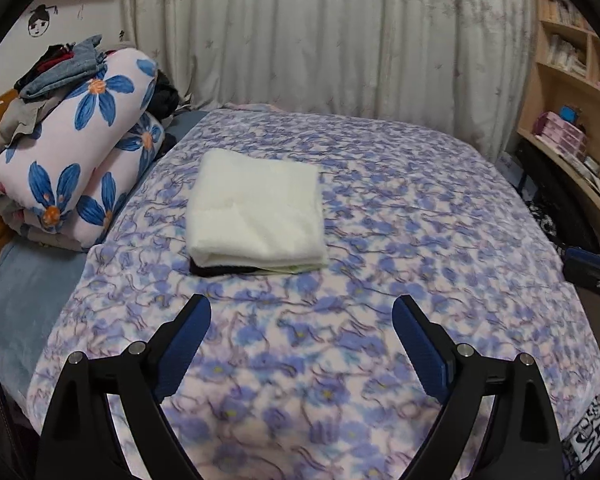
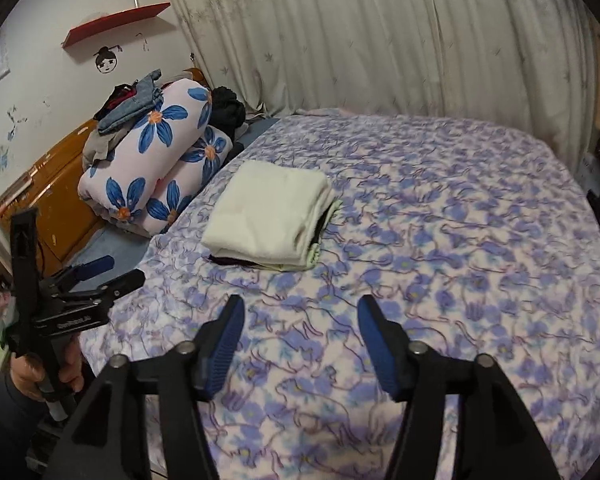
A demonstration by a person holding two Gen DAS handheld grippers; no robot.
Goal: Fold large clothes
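Observation:
A folded white garment (image 1: 256,208) (image 2: 268,216) lies on the bed's purple-flowered blanket (image 1: 380,240) (image 2: 420,220), toward the far left. A dark layer (image 1: 220,270) and a pale green edge show under it. My left gripper (image 1: 302,308) hangs open above bare blanket, nearer than the garment, with nothing between its blue pads. My right gripper (image 2: 300,304) is also open and empty, short of the garment. In the right wrist view the left gripper (image 2: 120,270) shows at the left edge, held by a hand (image 2: 66,368). Part of the right gripper (image 1: 592,272) shows at the right edge of the left wrist view.
Two rolled quilts with blue flowers (image 1: 80,152) (image 2: 156,168) are stacked at the head of the bed, with loose clothes (image 1: 56,68) (image 2: 132,108) piled on top. A curtain (image 1: 320,40) hangs behind. A wooden headboard (image 2: 48,196) stands at left, bookshelves (image 1: 572,100) at right.

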